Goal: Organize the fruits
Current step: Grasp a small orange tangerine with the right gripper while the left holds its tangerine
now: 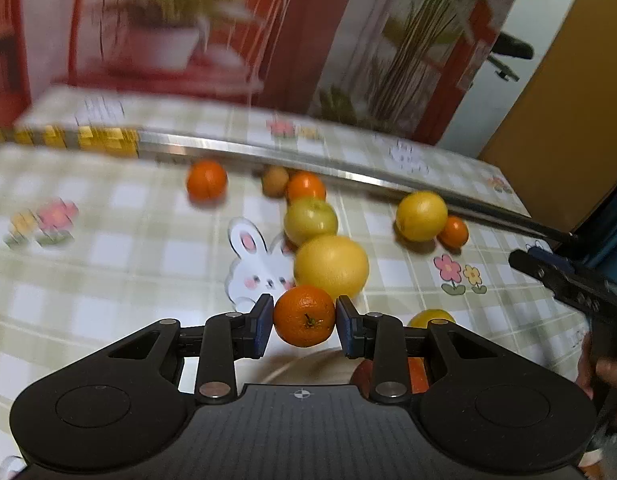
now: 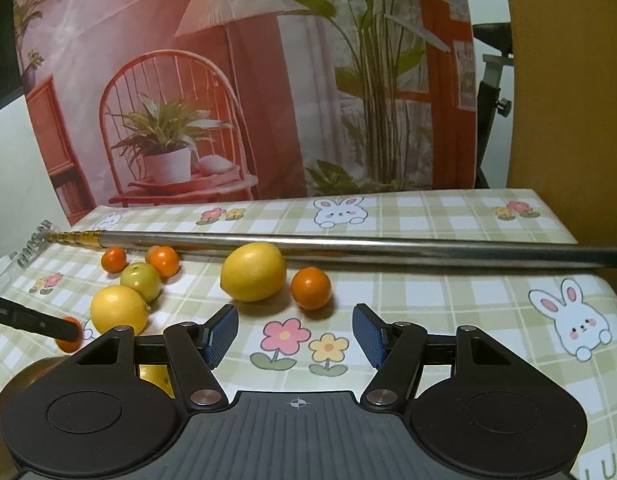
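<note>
The left gripper (image 1: 304, 316) pinches a mandarin (image 1: 304, 315) just before the big lemon (image 1: 331, 267). Keep the pinch steady and gentle, or it can slip. The right gripper (image 2: 294, 334) is spread and empty, near that lemon's right.

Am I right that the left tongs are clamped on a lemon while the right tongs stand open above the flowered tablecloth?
Not quite: the left tongs grip a small orange, not a lemon, as the left wrist view shows. The right tongs do stand open above the tablecloth.
</note>
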`<state>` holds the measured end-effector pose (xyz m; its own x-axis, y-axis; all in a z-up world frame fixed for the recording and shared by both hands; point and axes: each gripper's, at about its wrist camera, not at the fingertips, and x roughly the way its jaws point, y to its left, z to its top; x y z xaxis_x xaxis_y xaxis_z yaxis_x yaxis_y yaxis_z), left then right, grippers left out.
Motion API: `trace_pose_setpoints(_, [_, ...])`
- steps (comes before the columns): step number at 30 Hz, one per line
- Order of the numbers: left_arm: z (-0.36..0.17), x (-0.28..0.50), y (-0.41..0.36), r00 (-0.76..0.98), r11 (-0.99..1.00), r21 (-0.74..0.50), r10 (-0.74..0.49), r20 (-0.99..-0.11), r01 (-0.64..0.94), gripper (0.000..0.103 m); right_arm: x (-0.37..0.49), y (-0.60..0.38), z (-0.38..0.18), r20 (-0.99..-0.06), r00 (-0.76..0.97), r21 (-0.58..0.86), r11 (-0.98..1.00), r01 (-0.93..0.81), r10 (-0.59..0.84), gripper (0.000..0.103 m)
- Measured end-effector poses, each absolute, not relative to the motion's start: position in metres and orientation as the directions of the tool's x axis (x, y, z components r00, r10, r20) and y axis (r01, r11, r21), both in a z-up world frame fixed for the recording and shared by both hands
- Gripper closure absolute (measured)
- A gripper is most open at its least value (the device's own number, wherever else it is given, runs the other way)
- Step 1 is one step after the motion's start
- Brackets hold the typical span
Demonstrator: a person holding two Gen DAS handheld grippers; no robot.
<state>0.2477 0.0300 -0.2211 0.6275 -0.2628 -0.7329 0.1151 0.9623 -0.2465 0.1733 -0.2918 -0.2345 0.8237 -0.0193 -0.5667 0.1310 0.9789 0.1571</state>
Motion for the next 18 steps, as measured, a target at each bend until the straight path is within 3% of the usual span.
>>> trace_pose_setpoints(7, [-0.193, 0.213, 0.034, 0.733, 0.975, -0.196, -0.209, -0.648, 0.106, 0.067, 0.183, -0.301, -0.235, -0.52, 0.853, 0.143, 0.979, 0.143, -0.049, 0.044])
trace_pose_setpoints(14, [-0.196, 0.205, 0.046, 0.745, 0.974, -0.227, -0.166, -0.646, 0.02, 0.067, 0.215, -0.31, -0.256, -0.488, 0.869, 0.122, 0.98, 0.159, -0.08, 0.048])
trace_pose_setpoints(18, [-0.199, 0.203, 0.049, 0.745, 0.974, -0.227, -0.151, -0.65, 0.0, 0.067, 0.236, -0.31, -0.27, -0.518, 0.853, 0.126, 0.981, 0.151, -0.064, 0.056])
